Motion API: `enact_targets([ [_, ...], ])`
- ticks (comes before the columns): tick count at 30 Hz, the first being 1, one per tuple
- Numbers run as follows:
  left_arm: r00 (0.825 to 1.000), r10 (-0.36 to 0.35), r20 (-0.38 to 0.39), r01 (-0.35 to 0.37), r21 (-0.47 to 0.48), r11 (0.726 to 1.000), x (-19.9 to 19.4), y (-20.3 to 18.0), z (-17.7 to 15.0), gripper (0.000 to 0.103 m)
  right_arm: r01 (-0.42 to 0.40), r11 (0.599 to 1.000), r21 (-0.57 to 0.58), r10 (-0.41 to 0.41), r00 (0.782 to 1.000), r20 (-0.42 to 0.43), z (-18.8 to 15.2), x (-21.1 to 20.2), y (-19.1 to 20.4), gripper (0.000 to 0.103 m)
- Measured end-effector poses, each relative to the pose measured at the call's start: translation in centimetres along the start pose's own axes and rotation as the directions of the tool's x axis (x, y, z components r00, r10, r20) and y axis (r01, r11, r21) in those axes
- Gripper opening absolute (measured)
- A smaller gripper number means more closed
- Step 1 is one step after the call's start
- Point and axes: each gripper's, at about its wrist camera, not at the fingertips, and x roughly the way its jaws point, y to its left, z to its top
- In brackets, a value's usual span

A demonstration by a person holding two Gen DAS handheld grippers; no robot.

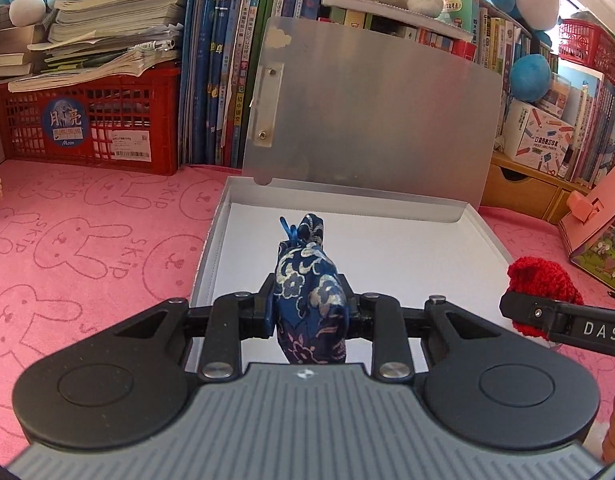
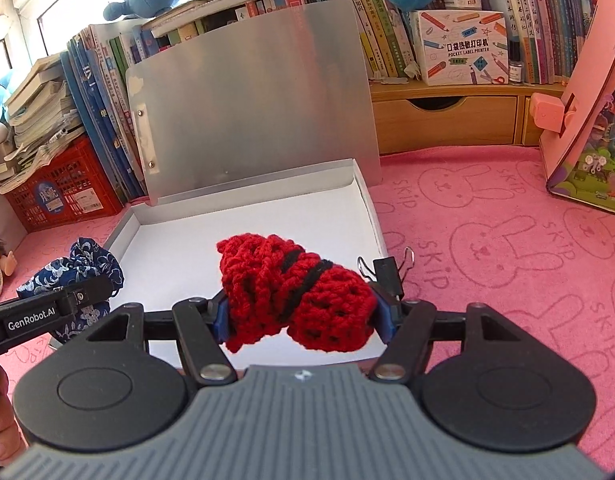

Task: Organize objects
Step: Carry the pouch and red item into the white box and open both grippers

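A flat white box (image 1: 211,248) (image 2: 369,200) lies open on the pink cloth, its silver lid (image 1: 371,112) (image 2: 259,100) standing up at the back. My left gripper (image 1: 310,312) is shut on a dark blue brocade pouch (image 1: 311,296) (image 2: 79,268) with silver flowers, held over the box's near edge. My right gripper (image 2: 303,312) is shut on a red crocheted pouch (image 2: 295,296) (image 1: 541,284) with black stripes, also above the box's near part. Each gripper shows at the edge of the other's view.
A black binder clip (image 2: 389,274) sits by the box's right near corner. A red crate (image 1: 87,120) with paper stacks and rows of books (image 1: 223,60) stand behind. A pink toy house (image 2: 587,112) and wooden drawers (image 2: 447,120) are to the right.
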Motion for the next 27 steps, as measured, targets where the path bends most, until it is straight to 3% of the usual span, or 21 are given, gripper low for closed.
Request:
enact_targets([
  [8,0.999,0.007,-0.035,-0.007,0.021,1.000,1.2,-0.2,-0.6,0.034,0.014,1.000,0.006,-0.014,0.999,-0.029,-0.3,1.8,0.0,0.073],
  [10,0.999,0.011,-0.045,-0.010,0.022,1.000,1.3,-0.2,-0.6,0.045,0.014,1.000,0.005,-0.014,1.000,-0.019,-0.3,1.5,0.1,0.081],
  [12,0.999,0.014,-0.038,-0.013,0.022,1.000,0.8,-0.2,-0.5,0.066,0.005,1.000,0.005,-0.005,1.000,-0.007,-0.2,1.1,0.0,0.084],
  [17,0.999,0.044,0.014,-0.045,0.076,0.996,-1.1,-1.0,-0.2,0.083,0.000,1.000,0.006,0.000,1.000,0.013,0.0,0.0,0.0,0.087],
  [27,0.998,0.006,0.062,-0.015,0.133,0.991,-6.5,-1.6,-1.4,0.088,-0.003,0.998,-0.061,0.009,0.996,0.091,-1.5,-5.0,0.0,0.090],
])
